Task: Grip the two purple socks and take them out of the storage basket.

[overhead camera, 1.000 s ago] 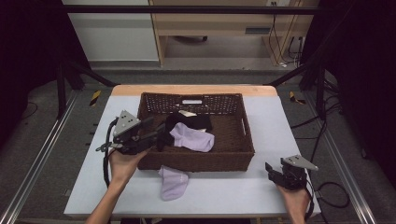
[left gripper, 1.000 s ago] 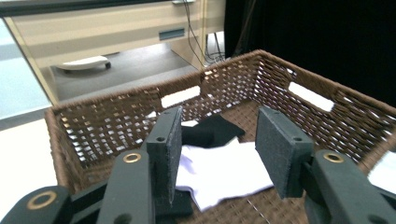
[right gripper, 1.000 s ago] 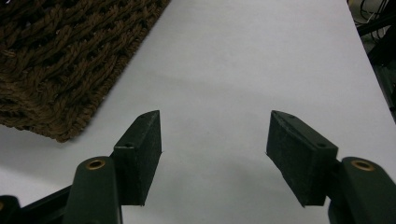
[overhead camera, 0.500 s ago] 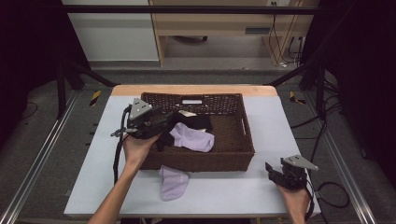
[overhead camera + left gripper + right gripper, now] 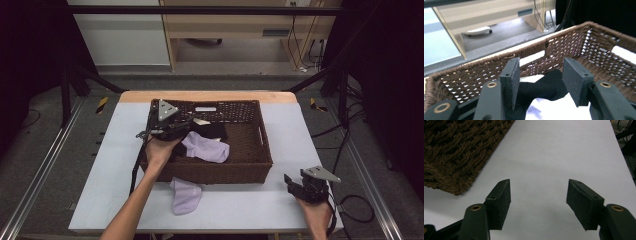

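Observation:
A brown wicker basket (image 5: 252, 172) stands mid-table. In it lie a lavender sock (image 5: 209, 148) and a black garment (image 5: 214, 131). My left gripper (image 5: 189, 125) hangs over the basket's back left part, and its jaws have just been opening. In the left gripper view the left gripper (image 5: 540, 67) is open; the black garment (image 5: 541, 88) lies below the gap, untouched by the pads, with pale cloth (image 5: 554, 110) under it. A second lavender sock (image 5: 185, 195) lies on the table before the basket. My right gripper (image 5: 291, 182) rests open at the front right, over bare table (image 5: 541, 157).
The white table (image 5: 300, 125) has free room left and right of the basket. A basket corner (image 5: 454, 157) lies to the left of the right gripper. The basket's far wall (image 5: 564, 47) carries a white label (image 5: 206, 108). Beyond the table are a floor, cables and a wooden cabinet.
My left gripper has moved from the basket's left rim toward the far side and right, over the basket's inside. The right gripper has stayed put.

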A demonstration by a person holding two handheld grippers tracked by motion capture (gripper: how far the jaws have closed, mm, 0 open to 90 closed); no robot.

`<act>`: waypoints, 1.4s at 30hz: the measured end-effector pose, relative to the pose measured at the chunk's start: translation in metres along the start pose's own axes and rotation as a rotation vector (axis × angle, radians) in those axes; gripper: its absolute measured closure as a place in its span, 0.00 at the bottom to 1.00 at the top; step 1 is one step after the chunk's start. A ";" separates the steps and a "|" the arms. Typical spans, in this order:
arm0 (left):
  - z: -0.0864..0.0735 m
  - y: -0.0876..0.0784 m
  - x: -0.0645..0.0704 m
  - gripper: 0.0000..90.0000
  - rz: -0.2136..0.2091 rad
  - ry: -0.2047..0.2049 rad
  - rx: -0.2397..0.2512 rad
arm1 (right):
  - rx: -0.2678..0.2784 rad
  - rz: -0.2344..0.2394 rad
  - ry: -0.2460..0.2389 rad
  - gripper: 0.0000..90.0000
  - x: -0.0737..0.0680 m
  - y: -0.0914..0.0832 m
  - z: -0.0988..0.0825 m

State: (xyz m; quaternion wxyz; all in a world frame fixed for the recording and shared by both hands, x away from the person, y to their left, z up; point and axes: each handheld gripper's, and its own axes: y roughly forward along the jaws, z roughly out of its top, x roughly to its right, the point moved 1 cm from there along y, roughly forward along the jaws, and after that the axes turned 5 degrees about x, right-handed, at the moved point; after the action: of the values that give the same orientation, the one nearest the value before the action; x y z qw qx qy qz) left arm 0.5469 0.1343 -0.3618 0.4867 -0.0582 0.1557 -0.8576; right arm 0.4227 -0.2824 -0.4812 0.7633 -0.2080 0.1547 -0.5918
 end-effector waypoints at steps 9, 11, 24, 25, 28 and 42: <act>-0.013 0.025 -0.003 0.51 0.013 0.003 -0.078 | -0.002 0.000 -0.001 0.40 0.000 0.000 0.000; -0.015 0.029 -0.004 0.50 0.029 0.022 -0.097 | -0.003 0.001 -0.004 0.40 0.000 0.001 0.000; -0.031 0.045 0.007 0.48 -0.003 0.115 -0.267 | -0.006 0.002 -0.008 0.40 -0.001 0.001 -0.001; -0.032 0.047 0.006 0.48 -0.003 0.113 -0.284 | -0.006 0.002 -0.008 0.40 -0.001 0.001 -0.001; -0.035 0.052 0.004 0.48 0.000 0.085 -0.335 | -0.007 0.003 -0.009 0.40 -0.002 0.001 -0.001; -0.043 0.065 0.000 0.52 -0.020 0.109 -0.435 | -0.007 0.004 -0.011 0.40 -0.003 0.002 0.000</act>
State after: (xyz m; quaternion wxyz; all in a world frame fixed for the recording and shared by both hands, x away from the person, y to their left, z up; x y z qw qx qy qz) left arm 0.5896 0.1124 -0.4235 0.4449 -0.1171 0.3623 -0.8106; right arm 0.4233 -0.2796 -0.4824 0.7646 -0.2137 0.1528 -0.5886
